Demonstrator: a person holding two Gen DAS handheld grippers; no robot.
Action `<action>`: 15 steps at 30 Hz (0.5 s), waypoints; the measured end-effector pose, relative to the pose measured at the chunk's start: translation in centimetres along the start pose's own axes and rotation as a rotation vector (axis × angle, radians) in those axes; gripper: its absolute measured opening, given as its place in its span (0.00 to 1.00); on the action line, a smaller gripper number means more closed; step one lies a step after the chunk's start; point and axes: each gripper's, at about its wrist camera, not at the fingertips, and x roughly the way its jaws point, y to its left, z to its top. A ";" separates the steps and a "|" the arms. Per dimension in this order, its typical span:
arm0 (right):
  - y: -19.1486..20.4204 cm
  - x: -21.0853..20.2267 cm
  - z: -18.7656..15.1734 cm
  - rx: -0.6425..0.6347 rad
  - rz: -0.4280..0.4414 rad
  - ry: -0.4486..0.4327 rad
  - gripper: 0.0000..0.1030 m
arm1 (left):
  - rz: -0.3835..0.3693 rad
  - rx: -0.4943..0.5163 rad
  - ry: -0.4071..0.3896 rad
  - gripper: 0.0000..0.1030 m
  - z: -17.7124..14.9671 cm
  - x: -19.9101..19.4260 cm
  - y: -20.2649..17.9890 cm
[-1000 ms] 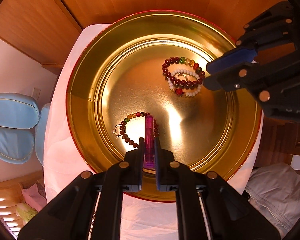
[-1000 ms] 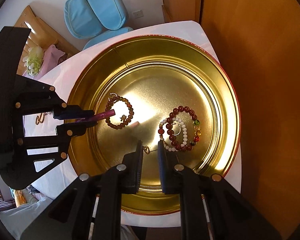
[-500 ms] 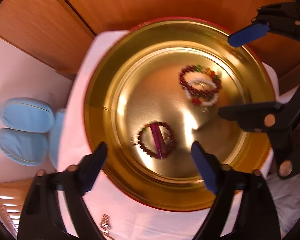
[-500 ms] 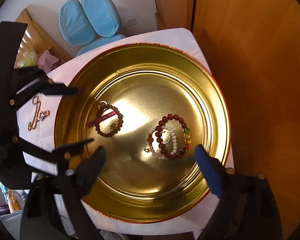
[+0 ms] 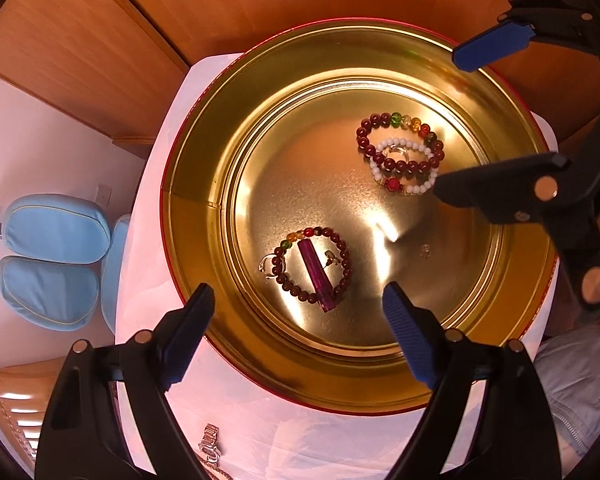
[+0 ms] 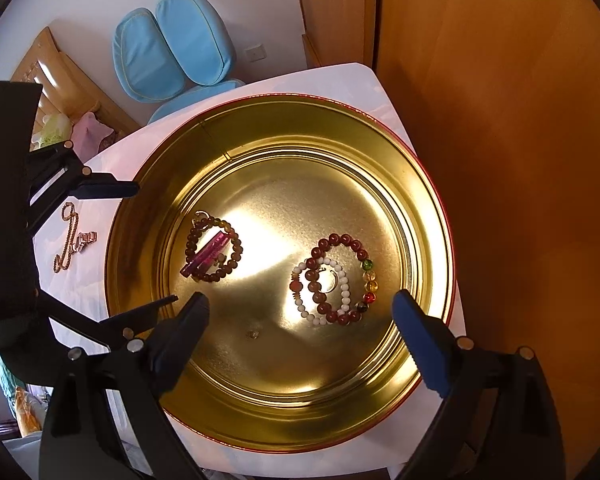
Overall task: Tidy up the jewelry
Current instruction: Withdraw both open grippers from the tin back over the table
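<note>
Both grippers' jaws spread above the gold tin (image 5: 188, 216); beside it, a limp gold chain (image 6: 66, 246) needs mid-length pinching.

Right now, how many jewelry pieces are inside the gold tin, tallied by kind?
Beaded bracelets: 3, two dark red, one white
Purple bar: 1
Small earrings or rings, too small to tell: 4
Total in the gold tin: 8

left gripper (image 5: 298, 310) spread wide above gold tin (image 5: 196, 216); purple stick (image 5: 315, 275) across beaded bracelet (image 5: 342, 248).
</note>
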 end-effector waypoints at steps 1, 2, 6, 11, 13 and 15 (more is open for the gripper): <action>0.0 -0.1 0.0 0.003 -0.001 -0.007 0.91 | 0.001 -0.008 -0.004 0.81 0.0 0.0 0.1; 0.0 -0.2 -0.2 0.006 -0.003 -0.015 0.91 | 0.001 -0.017 -0.010 0.81 -0.1 -0.2 0.2; 0.3 -1.5 -1.2 0.040 -0.018 -0.093 0.91 | -0.006 -0.076 -0.087 0.81 -1.0 -1.4 0.4; 0.1 -2.8 -3.8 0.156 0.033 -0.203 0.91 | -0.042 -0.249 -0.207 0.81 -3.1 -3.0 0.7; 0.0 -3.1 -4.7 0.203 0.058 -0.227 0.91 | -0.046 -0.297 -0.265 0.81 -4.0 -3.8 0.3; 0.1 -3.4 -5.3 0.237 0.084 -0.254 0.91 | -0.062 -0.321 -0.326 0.81 -4.8 -4.8 -0.2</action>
